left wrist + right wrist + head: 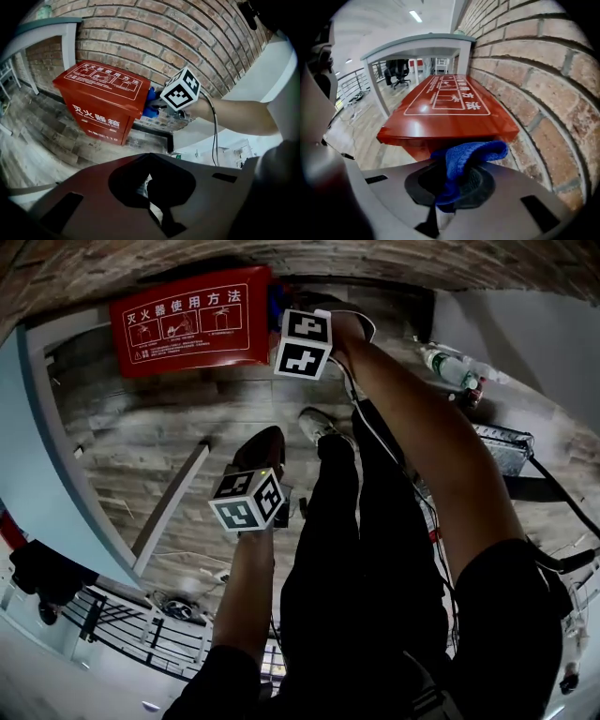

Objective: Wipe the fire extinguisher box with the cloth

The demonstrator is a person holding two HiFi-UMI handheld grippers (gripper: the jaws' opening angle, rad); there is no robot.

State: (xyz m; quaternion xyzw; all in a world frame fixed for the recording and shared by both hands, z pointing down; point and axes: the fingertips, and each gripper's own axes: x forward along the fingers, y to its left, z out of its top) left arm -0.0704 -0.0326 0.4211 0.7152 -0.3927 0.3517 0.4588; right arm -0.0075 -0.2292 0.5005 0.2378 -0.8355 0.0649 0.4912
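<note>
Right tool [449, 190] pinched blue cloth [473, 153] at end of red fire extinguisher box [445, 110]; left tool [151, 190] pressed together, empty, well apart.

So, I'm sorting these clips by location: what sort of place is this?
Probably an indoor office or commercial building: a red fire extinguisher box stands on wood-plank flooring beside an exposed brick wall, and an office chair sits further in near a metal railing.

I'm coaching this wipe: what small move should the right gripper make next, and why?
Probably ease the right gripper forward, dragging the blue cloth onto the fire extinguisher box lid: the cloth is clamped, bunched at the lid's near edge.
</note>
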